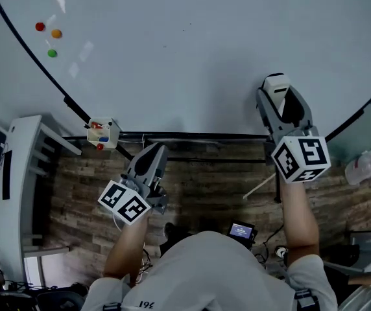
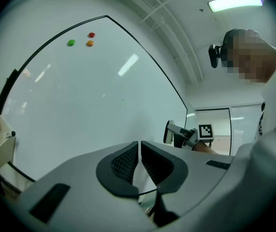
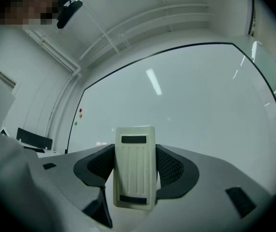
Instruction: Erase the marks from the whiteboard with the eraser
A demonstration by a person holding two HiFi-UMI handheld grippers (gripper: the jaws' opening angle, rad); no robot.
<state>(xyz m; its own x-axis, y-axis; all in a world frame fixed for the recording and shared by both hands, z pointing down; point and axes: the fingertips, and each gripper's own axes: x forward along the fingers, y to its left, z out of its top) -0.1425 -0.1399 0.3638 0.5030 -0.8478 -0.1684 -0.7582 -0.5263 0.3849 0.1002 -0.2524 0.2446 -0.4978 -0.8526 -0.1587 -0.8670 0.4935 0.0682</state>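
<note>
- Head view: your right gripper (image 1: 279, 102) holds the eraser (image 1: 276, 85) against the whiteboard's (image 1: 192, 50) lower right; your left gripper (image 1: 152, 155) sits below the board's edge.
- Left gripper view: jaws together, empty; three coloured magnets (image 2: 83, 39) show top left.
- Right gripper view: jaws clamp the eraser's sides.

The eraser (image 1: 276, 83) sits in the right claw (image 3: 135, 164) before the whiteboard (image 1: 192, 50).

Right gripper (image 3: 135, 170) clamps eraser (image 3: 135, 166) — whiteboard (image 3: 186, 100) beyond
</note>
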